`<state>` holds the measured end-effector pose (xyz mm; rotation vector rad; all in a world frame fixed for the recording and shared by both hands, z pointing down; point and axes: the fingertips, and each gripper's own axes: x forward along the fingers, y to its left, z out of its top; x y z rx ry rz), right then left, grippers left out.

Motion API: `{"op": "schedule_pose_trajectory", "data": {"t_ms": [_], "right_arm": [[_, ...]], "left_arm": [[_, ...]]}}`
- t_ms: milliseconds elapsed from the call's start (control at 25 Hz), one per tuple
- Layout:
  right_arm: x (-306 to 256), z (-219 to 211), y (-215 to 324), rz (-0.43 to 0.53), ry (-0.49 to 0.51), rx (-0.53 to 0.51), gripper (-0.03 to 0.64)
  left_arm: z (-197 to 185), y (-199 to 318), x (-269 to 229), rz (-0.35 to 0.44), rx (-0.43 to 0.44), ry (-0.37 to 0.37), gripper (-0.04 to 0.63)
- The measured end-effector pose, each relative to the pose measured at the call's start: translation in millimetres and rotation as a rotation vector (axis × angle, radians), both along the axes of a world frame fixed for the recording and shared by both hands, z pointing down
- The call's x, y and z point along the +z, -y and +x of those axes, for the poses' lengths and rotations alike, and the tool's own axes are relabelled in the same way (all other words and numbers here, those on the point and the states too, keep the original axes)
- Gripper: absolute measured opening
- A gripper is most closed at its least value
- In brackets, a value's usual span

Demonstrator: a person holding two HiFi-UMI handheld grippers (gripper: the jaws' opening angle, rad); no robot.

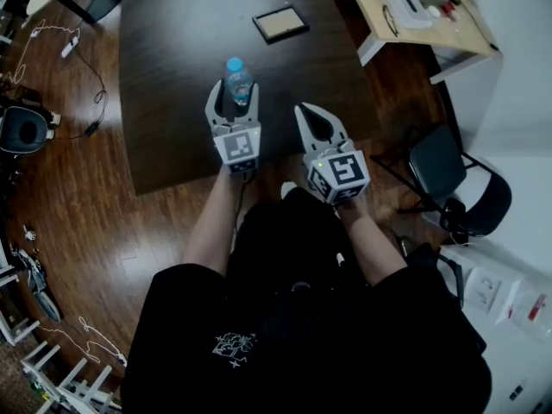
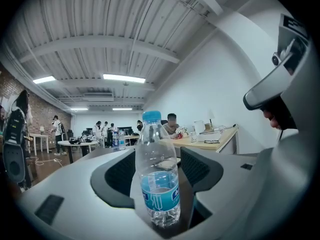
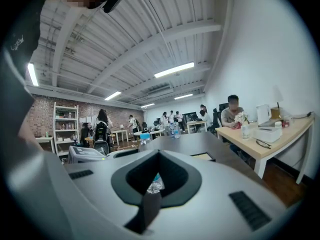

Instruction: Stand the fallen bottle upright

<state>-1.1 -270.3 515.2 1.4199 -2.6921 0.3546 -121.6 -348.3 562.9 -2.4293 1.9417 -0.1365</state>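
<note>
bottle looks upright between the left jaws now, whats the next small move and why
Probably draw the left gripper straight back toward the person, jaws apart. The bottle already stands upright on the dark table, cap up, with the jaws spread either side of it. Backing out without drifting sideways should avoid knocking it. The right gripper is shut and off to one side.
</note>
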Motion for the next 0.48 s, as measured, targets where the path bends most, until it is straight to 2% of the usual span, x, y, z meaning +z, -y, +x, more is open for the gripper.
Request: {"op": "schedule_pose_trajectory", "data": {"t_ms": [160,240,400,480], "right_arm": [[-11,-9,-2,-0.004,0.004,0.001,0.02],[-21,-14,-6,0.007,0.014,0.009,0.02],[-51,-20,-20,0.042,0.047,0.026,0.02],[-62,-21,-31,0.051,0.053,0.028,0.02]], "left_arm": [[-7,-22,-23,0.013,0.0,0.004,0.279],[-11,-39,-39,0.019,0.007,-0.004,0.246],[-14,-74,-81,0.052,0.015,0.005,0.051],[-17,-91,-101,0.061,0.019,-0.007,0.014]]}}
